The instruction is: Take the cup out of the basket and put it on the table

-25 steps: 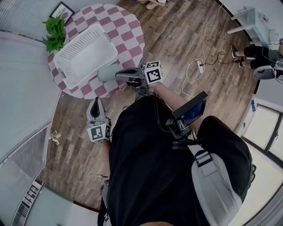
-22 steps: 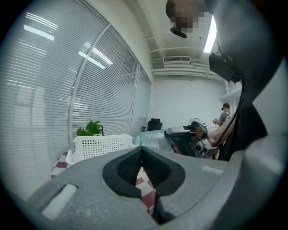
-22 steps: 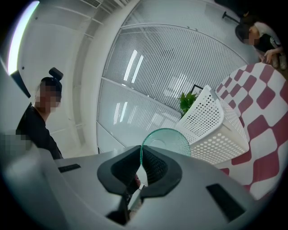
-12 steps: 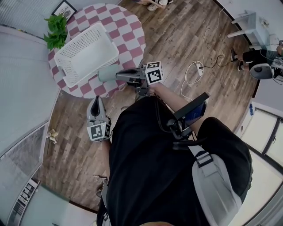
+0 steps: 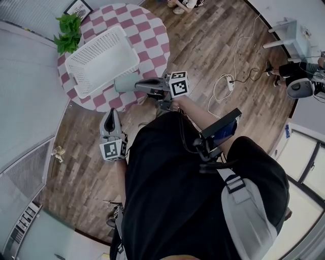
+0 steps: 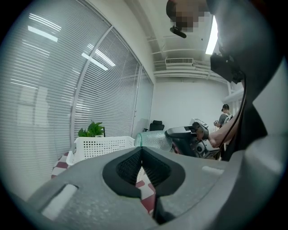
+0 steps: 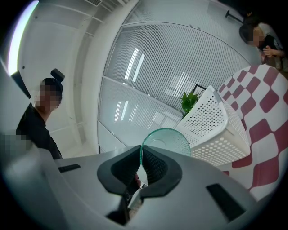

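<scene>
A clear glass cup hangs on its side over the near part of the round checkered table, just beside the white perforated basket. My right gripper is shut on the cup's rim. In the right gripper view the rim sits pinched between the pads of the right gripper, with the basket behind it. My left gripper is lower, off the table's near edge, shut on nothing. Its view shows the left gripper, the cup and the basket.
A potted plant and a picture frame stand at the table's far side by the blinds. A cable and power strip lie on the wooden floor to the right. A seated person is at the far right.
</scene>
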The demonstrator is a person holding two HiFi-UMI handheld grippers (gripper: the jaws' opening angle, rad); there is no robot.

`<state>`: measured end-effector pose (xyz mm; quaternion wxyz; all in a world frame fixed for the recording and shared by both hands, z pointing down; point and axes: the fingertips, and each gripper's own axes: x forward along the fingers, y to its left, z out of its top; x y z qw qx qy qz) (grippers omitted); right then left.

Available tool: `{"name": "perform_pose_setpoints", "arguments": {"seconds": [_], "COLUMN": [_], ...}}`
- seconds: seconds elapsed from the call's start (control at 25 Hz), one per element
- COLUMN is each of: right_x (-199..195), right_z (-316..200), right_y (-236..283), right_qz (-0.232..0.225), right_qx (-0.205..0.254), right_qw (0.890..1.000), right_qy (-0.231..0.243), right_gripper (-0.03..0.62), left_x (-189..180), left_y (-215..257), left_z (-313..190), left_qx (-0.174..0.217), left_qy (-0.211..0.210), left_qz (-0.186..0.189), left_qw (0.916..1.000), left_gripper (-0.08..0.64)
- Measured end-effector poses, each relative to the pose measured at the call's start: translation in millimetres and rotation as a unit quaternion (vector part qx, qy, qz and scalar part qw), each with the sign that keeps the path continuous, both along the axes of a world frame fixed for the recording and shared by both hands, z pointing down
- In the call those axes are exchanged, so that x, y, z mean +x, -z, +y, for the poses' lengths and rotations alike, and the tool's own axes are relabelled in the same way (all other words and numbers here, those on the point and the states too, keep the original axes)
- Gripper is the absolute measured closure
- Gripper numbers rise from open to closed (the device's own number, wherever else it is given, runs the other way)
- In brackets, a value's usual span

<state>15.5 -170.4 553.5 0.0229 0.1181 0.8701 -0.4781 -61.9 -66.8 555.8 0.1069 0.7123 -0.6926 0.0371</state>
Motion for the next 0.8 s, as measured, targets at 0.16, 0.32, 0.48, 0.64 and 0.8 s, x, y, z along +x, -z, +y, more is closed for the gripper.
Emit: {"name": "perform_pose_setpoints", "arguments": {"seconds": [0.16, 0.32, 0.48, 0.64, 0.8], "right_x": [-1.0, 0.0, 2.6, 4.3, 4.1], "right_z": [-0.1, -1.1, -1.0, -0.6, -0.4], "right_y": [1.0, 3.1, 1.7, 0.5, -0.7], "right_qz": [-0.002, -0.003, -0.002, 0.000, 0.004], "right_qx": [0.001, 0.004, 0.004, 0.003, 0.003], "right_qw": [1.000, 1.000, 1.000, 1.000, 1.000], "right_qy": [0.002, 0.003, 0.003, 0.003, 0.004], "right_gripper": [0.572, 0.572, 0.572, 0.572, 0.572], "left_x": [-0.3, 1.5, 5.2, 8.2, 9.0], "left_y": [3.1, 4.7, 0.3, 1.7, 1.4], "left_z": [-1.3, -2.7, -2.6, -4.4, -6.0], "left_qx": [0.002, 0.004, 0.004, 0.002, 0.001], "left_qy": [-0.003, -0.002, -0.006, -0.009, -0.014], "left_qz": [-0.006, -0.003, 0.000, -0.001, -0.003], "left_qw": [1.0000, 1.0000, 1.0000, 1.0000, 0.9999], "left_gripper": [0.555, 0.555, 0.555, 0.555, 0.555]}}
